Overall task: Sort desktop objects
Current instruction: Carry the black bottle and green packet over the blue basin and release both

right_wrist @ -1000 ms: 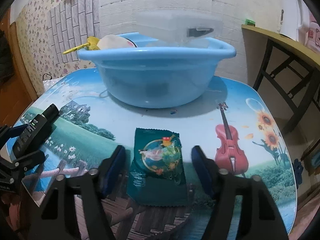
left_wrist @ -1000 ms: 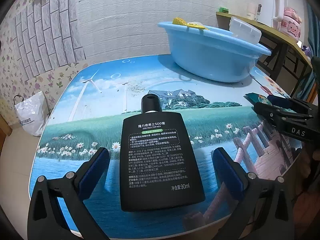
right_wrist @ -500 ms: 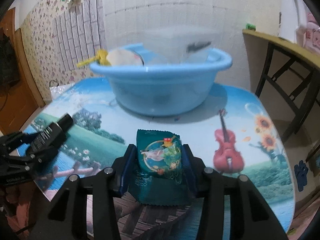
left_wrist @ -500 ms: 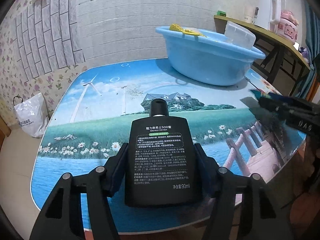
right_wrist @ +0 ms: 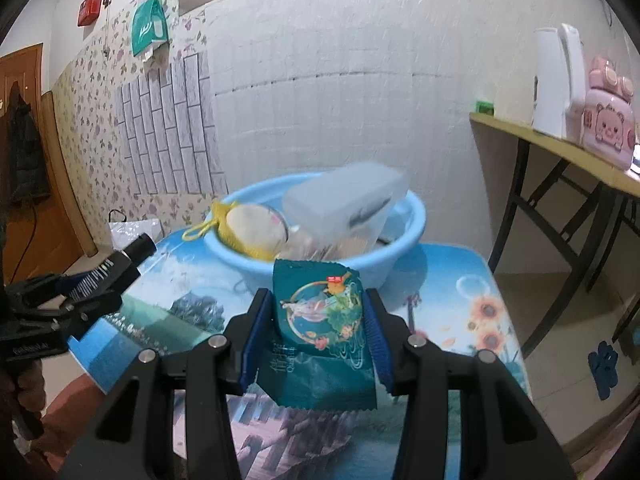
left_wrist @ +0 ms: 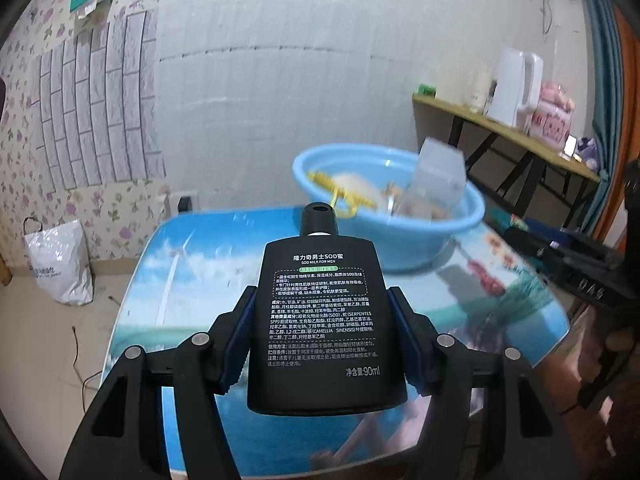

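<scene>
Both tongs pinch loads above the table (left_wrist: 160, 280) — left gripper (left_wrist: 322, 340) a black bottle (left_wrist: 324, 320), right gripper (right_wrist: 316, 332) a green packet (right_wrist: 320, 320). Basin (right_wrist: 400, 248), mid-frame, already holds items; these two remain undelivered.

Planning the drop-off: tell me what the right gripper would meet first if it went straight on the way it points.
Probably the blue basin. The right gripper, shut on the green snack packet, points at the basin's near wall, with only bare table before it. Depth is hard to judge, so it might clear the rim.

Home: floral wallpaper (left_wrist: 24, 80), kettle (right_wrist: 556, 84)
</scene>
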`<state>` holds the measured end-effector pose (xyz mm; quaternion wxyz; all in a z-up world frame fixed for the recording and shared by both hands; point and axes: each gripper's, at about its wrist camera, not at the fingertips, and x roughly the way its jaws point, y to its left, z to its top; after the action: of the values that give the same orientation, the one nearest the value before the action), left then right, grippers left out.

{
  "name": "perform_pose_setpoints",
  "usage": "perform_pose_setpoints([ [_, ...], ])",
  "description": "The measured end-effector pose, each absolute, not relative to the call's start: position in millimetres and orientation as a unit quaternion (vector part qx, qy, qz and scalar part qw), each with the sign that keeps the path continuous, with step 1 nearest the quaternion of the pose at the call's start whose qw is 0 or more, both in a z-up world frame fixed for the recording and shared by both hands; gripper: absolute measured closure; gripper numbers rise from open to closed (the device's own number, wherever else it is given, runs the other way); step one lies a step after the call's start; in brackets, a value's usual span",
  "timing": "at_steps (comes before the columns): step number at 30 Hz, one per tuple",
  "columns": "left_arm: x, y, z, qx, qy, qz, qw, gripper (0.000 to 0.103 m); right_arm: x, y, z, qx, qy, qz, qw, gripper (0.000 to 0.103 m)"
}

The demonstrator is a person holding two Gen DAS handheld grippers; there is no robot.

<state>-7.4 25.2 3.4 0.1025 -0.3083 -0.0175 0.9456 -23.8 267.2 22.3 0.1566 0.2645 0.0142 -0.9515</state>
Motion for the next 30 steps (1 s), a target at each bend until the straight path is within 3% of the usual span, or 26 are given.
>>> perform_pose_setpoints([
  [11,-64,58,36,-0.28,0.0,0.951,0.134,0.041,-81,275,32,0.276,0.028,-0.951,0.139,0.058],
  [28,-161,100,25,-0.295,0.032,0.943,0.15,0.041,-158,260,23,0.28,0.023,-0.944,0.176,0.058],
  [30,-163,102,30,-0.277,0.034,0.95,0.143,0.035,-162,260,22,0.28,0.021,-0.944,0.175,0.057],
])
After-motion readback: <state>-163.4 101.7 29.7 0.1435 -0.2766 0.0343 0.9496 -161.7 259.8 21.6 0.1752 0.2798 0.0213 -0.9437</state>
